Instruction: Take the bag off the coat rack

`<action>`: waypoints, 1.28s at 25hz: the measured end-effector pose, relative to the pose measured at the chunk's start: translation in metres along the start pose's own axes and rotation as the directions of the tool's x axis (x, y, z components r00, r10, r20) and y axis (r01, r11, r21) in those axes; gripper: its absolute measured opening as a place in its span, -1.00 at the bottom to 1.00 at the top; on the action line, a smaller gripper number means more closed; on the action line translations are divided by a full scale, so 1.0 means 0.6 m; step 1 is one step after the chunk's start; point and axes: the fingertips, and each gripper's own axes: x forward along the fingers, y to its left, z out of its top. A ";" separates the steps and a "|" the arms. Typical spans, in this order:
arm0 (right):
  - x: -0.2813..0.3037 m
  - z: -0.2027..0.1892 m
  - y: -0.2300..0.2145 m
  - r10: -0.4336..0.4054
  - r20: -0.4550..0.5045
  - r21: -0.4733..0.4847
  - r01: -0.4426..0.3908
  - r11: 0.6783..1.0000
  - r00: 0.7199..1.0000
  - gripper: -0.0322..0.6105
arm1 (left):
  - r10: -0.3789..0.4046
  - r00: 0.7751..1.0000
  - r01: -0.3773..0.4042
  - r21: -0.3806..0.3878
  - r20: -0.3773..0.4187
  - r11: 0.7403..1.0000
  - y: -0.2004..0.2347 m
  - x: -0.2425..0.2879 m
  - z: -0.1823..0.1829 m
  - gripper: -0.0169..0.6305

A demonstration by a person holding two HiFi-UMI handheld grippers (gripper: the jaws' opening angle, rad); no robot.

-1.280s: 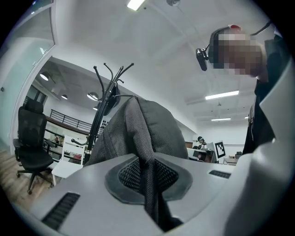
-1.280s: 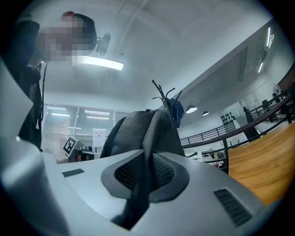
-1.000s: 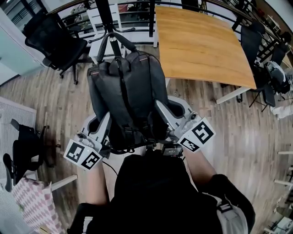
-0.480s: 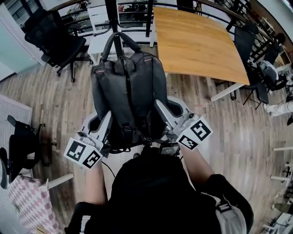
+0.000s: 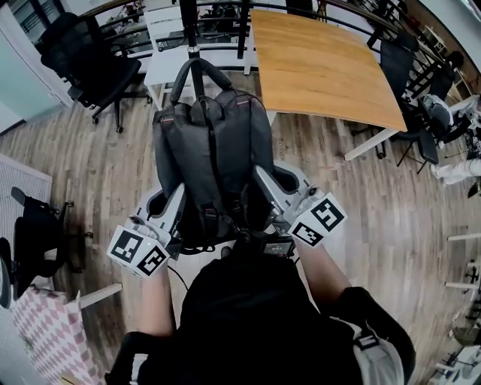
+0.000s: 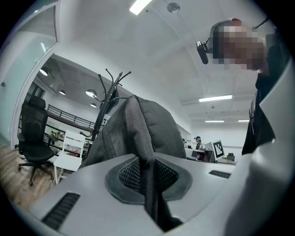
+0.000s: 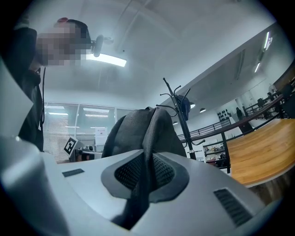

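A dark grey backpack [image 5: 214, 147] hangs in front of me, its top handle [image 5: 199, 66] looped up against the black coat rack pole [image 5: 189, 22]. My left gripper [image 5: 179, 201] is shut on a fold of fabric on the bag's left side. My right gripper [image 5: 263, 180] is shut on the bag's right side. In the left gripper view a ridge of the bag [image 6: 147, 124] runs between the pads of the left gripper [image 6: 145, 161], with the rack's hooks [image 6: 113, 80] behind. In the right gripper view the bag [image 7: 147, 124] is pinched by the right gripper [image 7: 147, 159] the same way. I cannot tell whether the handle rests on a hook.
A wooden table [image 5: 323, 68] stands to the right beyond the bag. A black office chair [image 5: 86, 64] stands at the back left and another [image 5: 37, 241] at the left. More chairs [image 5: 413, 68] are at the far right. A white shelf unit [image 5: 169, 30] stands behind the rack.
The bag and both grippers have shifted slightly up the picture, closer to the rack pole. Both grips look unchanged.
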 end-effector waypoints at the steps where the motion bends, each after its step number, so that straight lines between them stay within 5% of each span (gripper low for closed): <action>1: 0.001 -0.001 0.000 0.001 0.001 0.009 -0.001 1.000 1.000 -0.75 | -0.002 1.000 0.002 -0.002 0.000 1.000 0.001 -0.001 -0.001 -0.84; 9: -0.028 -0.055 0.053 -0.002 0.009 0.082 0.002 0.997 1.000 -0.75 | -0.031 0.999 0.031 0.005 -0.011 0.999 -0.018 -0.062 -0.045 -0.84; 17: -0.026 -0.059 0.048 -0.030 -0.011 0.005 0.030 1.000 0.999 -0.75 | -0.013 1.000 0.013 0.013 -0.022 1.000 -0.016 -0.054 -0.046 -0.84; 32: -0.035 -0.054 0.042 -0.051 0.009 0.005 0.051 0.999 0.999 -0.75 | -0.043 0.999 0.043 0.011 -0.029 0.999 -0.019 -0.043 -0.047 -0.84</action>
